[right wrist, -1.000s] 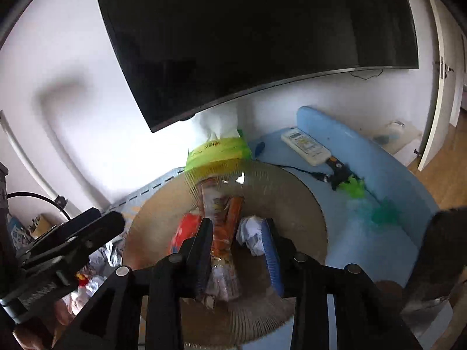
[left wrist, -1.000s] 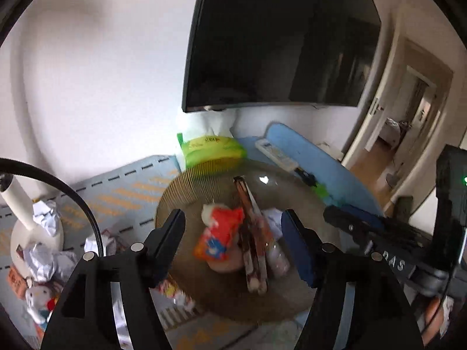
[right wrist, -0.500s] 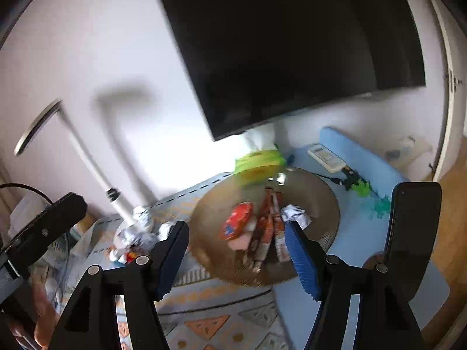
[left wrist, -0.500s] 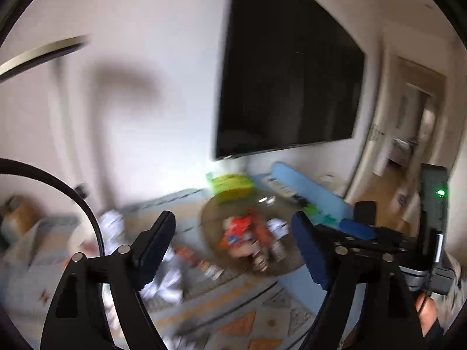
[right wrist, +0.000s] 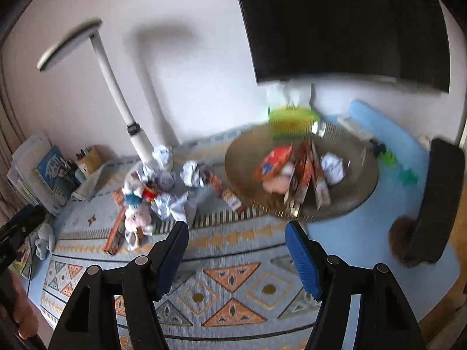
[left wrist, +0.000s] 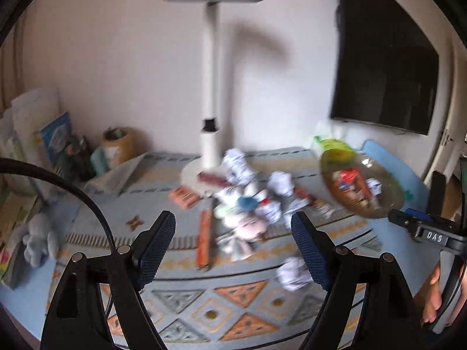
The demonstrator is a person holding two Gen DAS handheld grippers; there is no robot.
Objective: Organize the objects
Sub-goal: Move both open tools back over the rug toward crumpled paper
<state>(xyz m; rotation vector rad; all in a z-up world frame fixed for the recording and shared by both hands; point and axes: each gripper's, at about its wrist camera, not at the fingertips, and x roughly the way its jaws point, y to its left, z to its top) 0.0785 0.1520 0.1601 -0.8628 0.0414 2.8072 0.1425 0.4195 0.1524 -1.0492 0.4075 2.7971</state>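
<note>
both grippers have pulled back from the plate [right wrist: 239, 157] since a sec ago. then the right gripper [right wrist: 236, 250] sat low over the plate w/ its jaws narrow around a long snack packet; now its jaws stand wide w/ nothing between them, and the packet lies w/ the others on the plate. so that drop looks done. the left gripper [left wrist: 233, 239] has swung left, away from the plate, and now faces the messy pile [left wrist: 248, 204] by the lamp [left wrist: 210, 87]; its jaws are wide too, nothing in them.

my read: one item is sorted, next pick comes from the pile, prob. w/ the left gripper since it's already aimed there.

plate: brown, round, ribbed rim, on the right part of the table, far side, just in front of a green tissue pack [right wrist: 292, 119]. it holds an orange-red packet [right wrist: 274, 160], long snack packets [right wrist: 306, 172], a crumpled paper ball [right wrist: 332, 166] and sth pink.

pile: left of the plate, near the lamp base. crumpled paper balls, a pink soft thing [left wrist: 251, 227], a blue bit, a long orange packet [left wrist: 204, 233] nearer the edge, one loose paper ball [left wrist: 292, 274] closest. frames are blurry, so small bits are hard to tell.
</note>
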